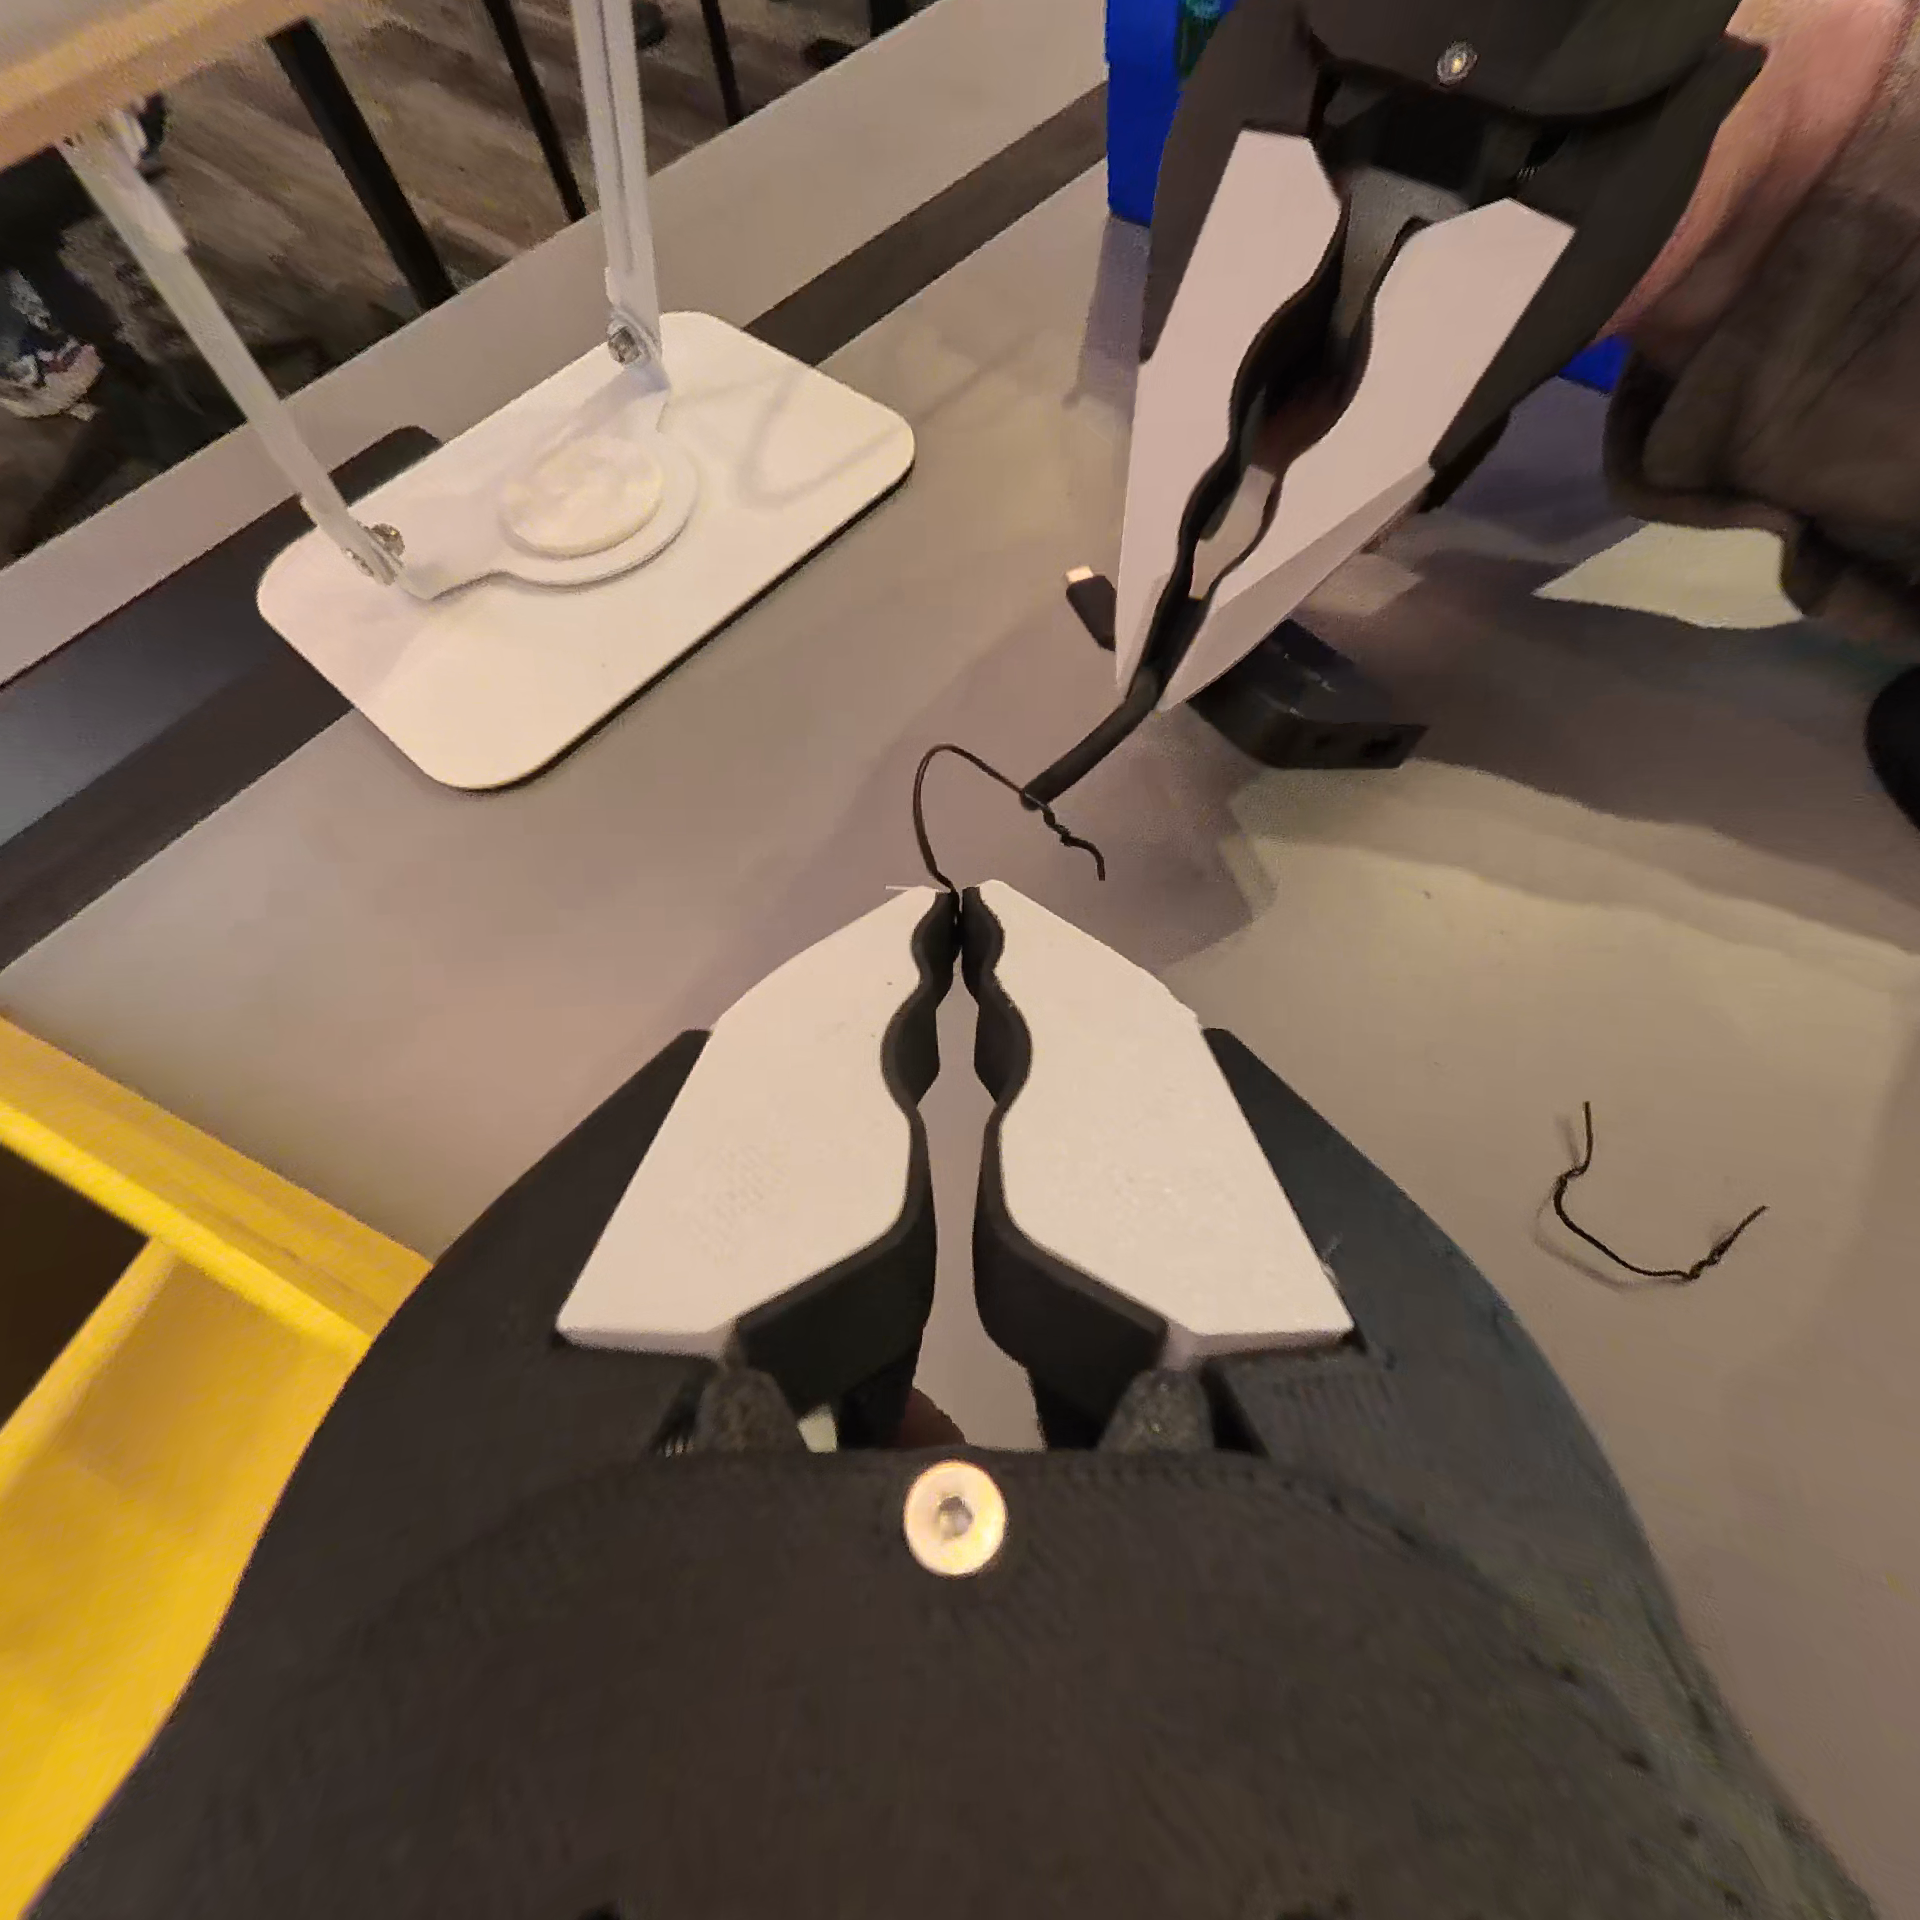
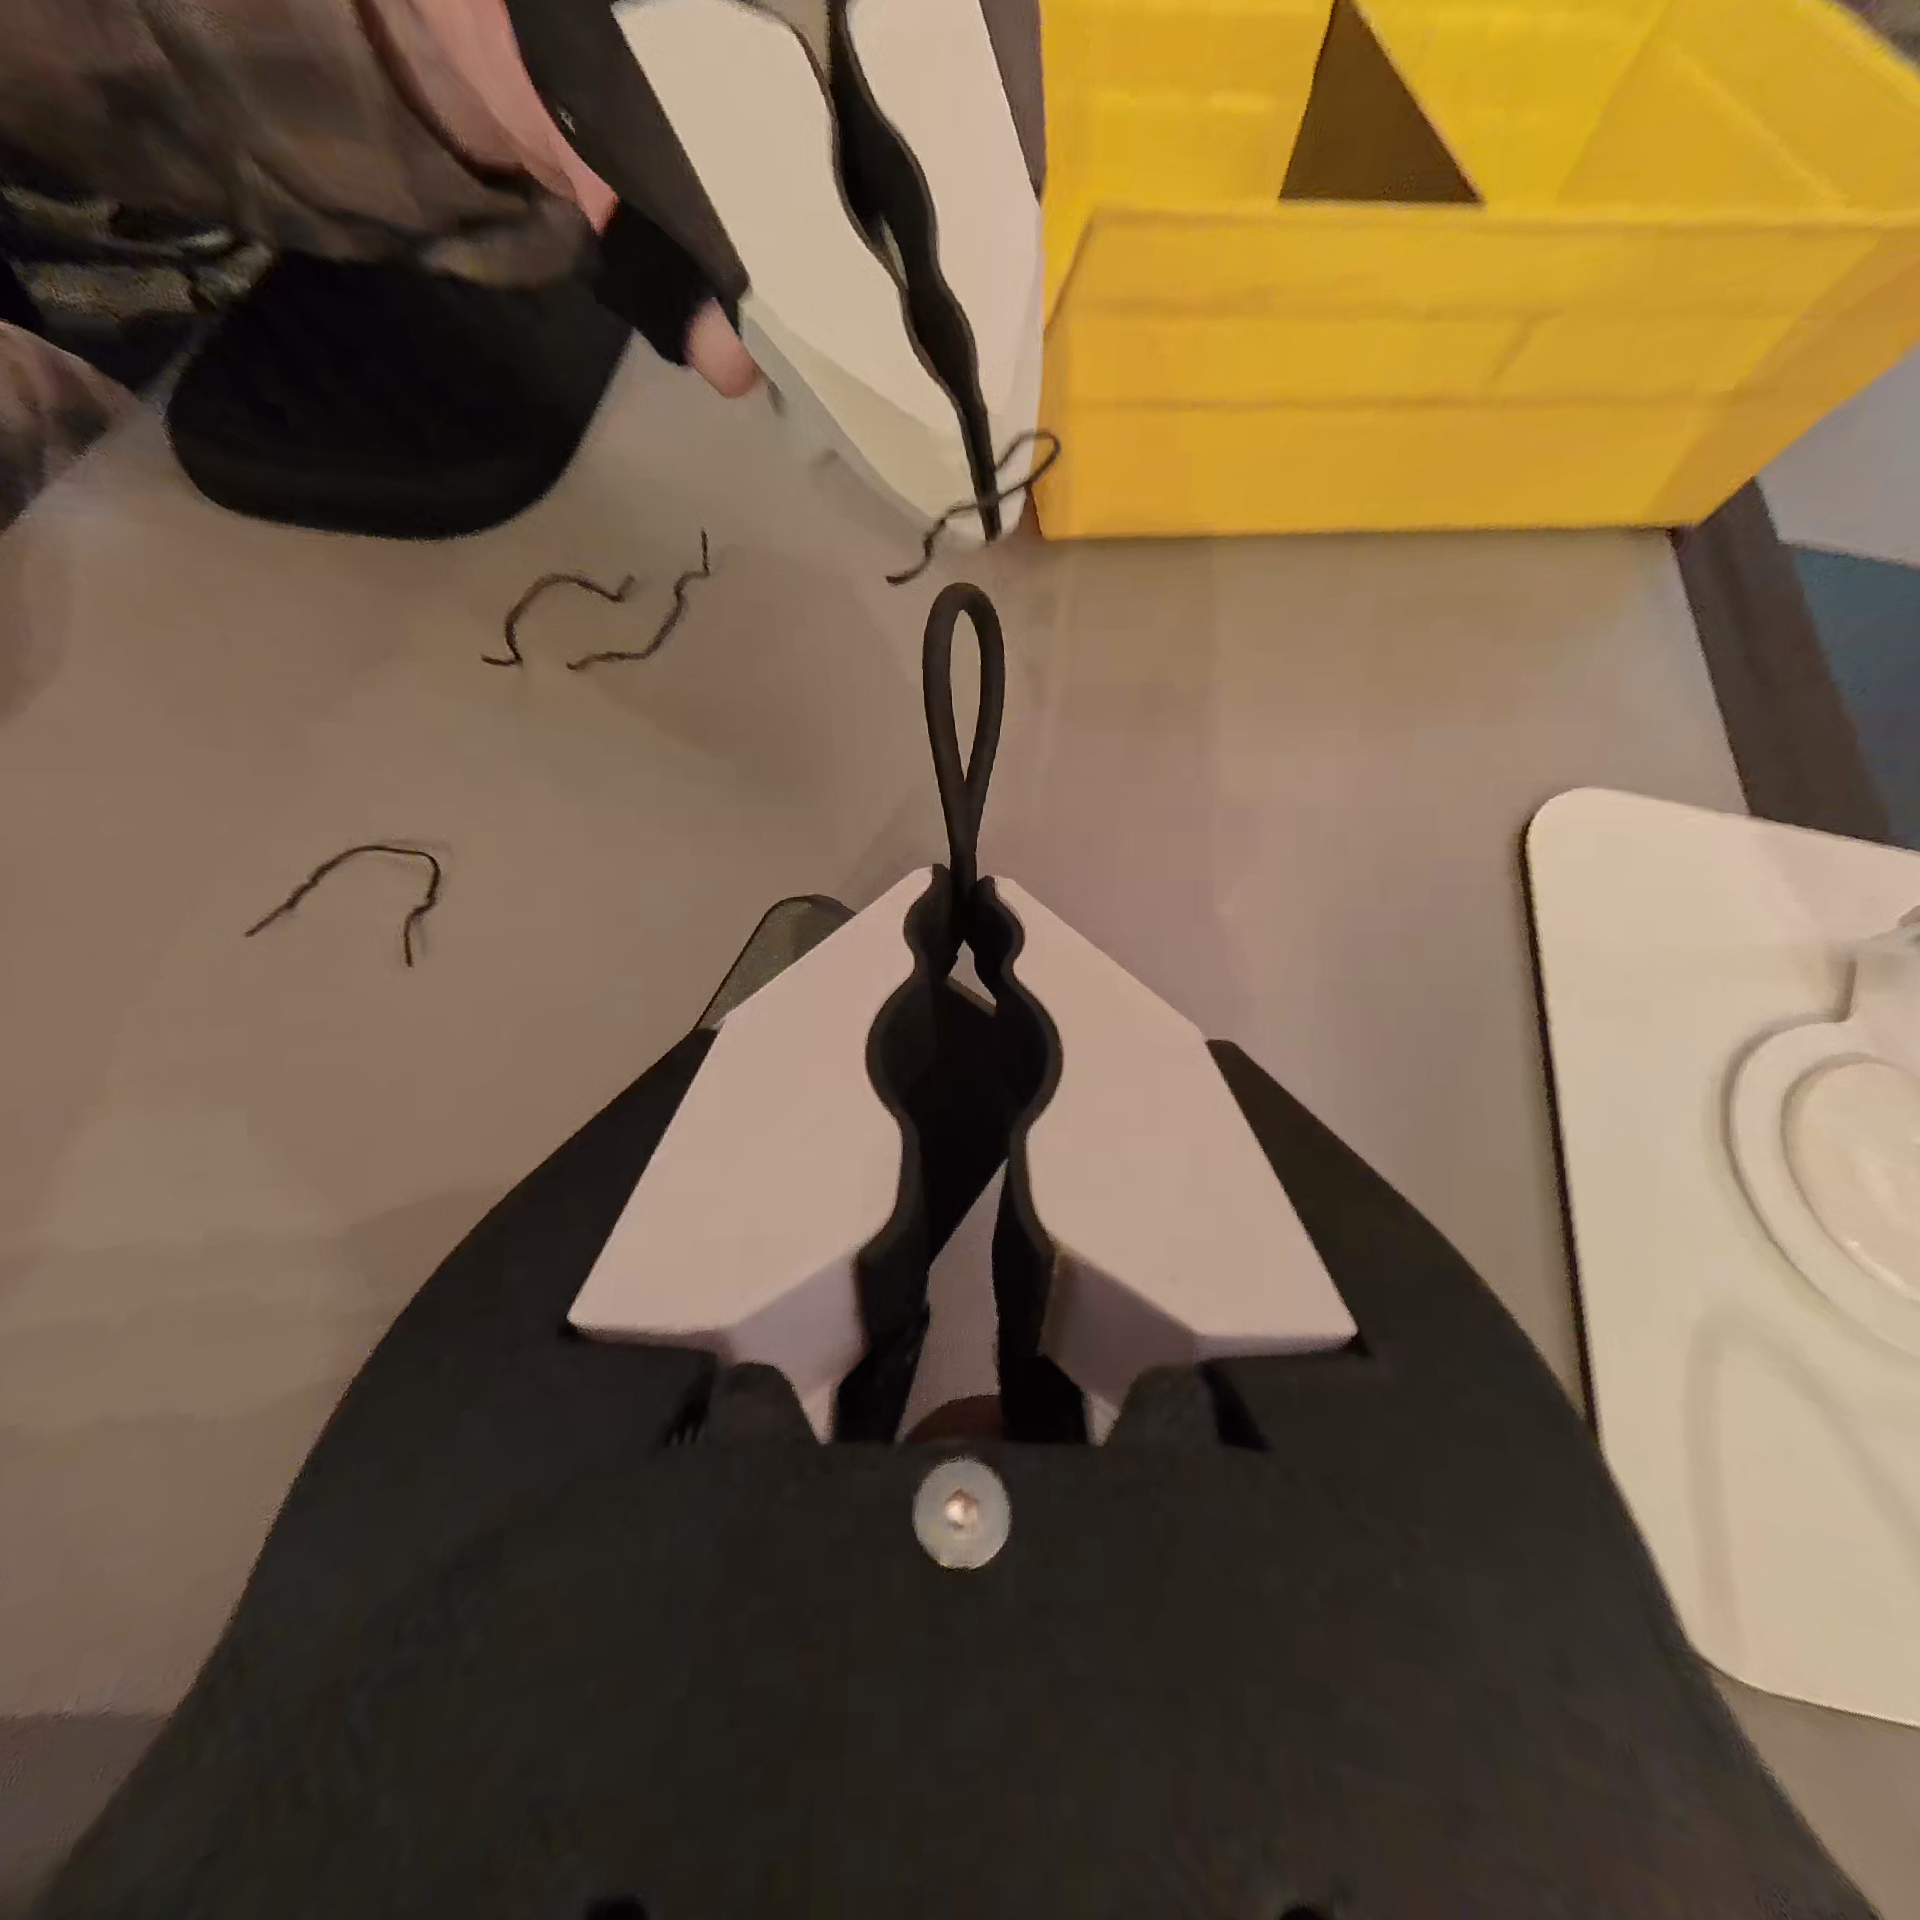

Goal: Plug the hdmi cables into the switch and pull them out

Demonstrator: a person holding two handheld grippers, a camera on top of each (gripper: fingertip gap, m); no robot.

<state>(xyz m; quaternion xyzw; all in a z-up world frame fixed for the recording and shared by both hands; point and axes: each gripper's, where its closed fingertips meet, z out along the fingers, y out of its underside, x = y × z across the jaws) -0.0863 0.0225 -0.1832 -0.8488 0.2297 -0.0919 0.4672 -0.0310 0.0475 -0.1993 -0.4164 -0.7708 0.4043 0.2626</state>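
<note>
My right gripper (image 2: 966, 888) is shut on a folded black HDMI cable (image 2: 964, 717), whose loop sticks out past the tips. My left gripper (image 1: 958, 906) is shut on one end of a thin black twist tie (image 1: 925, 790), which curves up to the loop's tip (image 1: 1081, 764). I cannot tell whether the tie still wraps the loop. The right gripper (image 1: 1143, 681) faces the left one from the upper right. Behind it on the grey table lie a small black switch box (image 1: 1320, 717) and a loose HDMI plug (image 1: 1089, 608).
A white lamp base (image 1: 582, 540) stands at the back left. A yellow box (image 2: 1455, 364) stands just behind the left gripper (image 2: 987, 525). Loose twist ties (image 2: 353, 883) lie on the table. A black round object (image 2: 364, 416) and a person's hand (image 2: 717, 343) are nearby. About 7 cm separates my left fingertips from my right. The white lamp base (image 1: 582, 540) is about 25 cm from both grippers' fingertips.
</note>
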